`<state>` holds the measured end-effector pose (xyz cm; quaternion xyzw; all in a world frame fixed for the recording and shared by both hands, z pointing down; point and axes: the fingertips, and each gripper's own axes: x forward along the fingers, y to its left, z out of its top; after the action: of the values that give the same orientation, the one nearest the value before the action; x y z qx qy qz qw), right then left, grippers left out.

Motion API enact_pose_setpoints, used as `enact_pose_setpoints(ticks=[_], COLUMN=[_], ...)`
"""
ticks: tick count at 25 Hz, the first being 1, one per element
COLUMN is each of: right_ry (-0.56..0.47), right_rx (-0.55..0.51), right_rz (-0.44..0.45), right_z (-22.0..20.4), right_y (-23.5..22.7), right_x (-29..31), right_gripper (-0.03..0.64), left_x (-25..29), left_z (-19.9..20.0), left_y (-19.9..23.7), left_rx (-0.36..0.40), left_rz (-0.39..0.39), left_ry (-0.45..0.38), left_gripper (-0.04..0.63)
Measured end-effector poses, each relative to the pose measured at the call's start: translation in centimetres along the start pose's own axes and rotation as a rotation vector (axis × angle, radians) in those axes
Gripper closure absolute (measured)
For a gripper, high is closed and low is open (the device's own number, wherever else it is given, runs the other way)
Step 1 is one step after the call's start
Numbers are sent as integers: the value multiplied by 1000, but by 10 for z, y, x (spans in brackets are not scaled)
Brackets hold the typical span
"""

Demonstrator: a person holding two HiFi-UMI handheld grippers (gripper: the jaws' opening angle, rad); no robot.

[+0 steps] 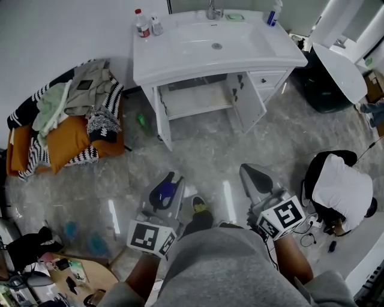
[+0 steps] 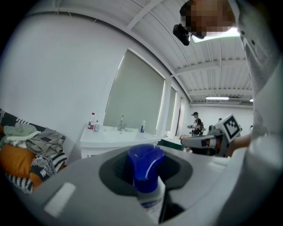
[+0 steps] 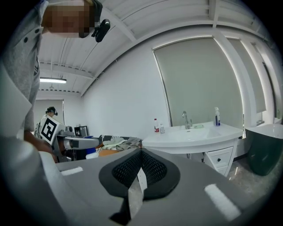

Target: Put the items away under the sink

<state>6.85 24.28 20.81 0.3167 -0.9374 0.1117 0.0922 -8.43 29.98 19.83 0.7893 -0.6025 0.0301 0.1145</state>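
one blue-capped bottle [image 2: 145, 174] clamped in left tongs [image 1: 170, 181]; right tongs [image 3: 140, 154] closed.

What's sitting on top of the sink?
A red-capped bottle and a small bottle at its left corner, the tap, a green dish and a blue-and-white bottle at the right. Nothing there is covered.

Head downward, others apparently level, sink [image 1: 198, 42] shared

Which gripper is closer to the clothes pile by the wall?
Left. The left gripper, holding a blue-capped bottle, is right of the clothes pile in the head view; the right gripper, pinching a thin white strip, is farther right again.
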Motion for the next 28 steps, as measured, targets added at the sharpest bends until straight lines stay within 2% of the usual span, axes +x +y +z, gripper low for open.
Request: enact_pose_setpoints(ticks=[13,28], right_ry=[23,27], right_rx=[-38,-70], right_rz=[-22,-9], right_z=[10,17], right_y=[12,11], right_x=[35,39], right_gripper=[618,618], left_x=[5,-4], left_z=[8,10], left_y=[52,58], left_rx=[28,7], left_rz=[9,55], left_ry=[-14,-33], left_gripper=[494,494])
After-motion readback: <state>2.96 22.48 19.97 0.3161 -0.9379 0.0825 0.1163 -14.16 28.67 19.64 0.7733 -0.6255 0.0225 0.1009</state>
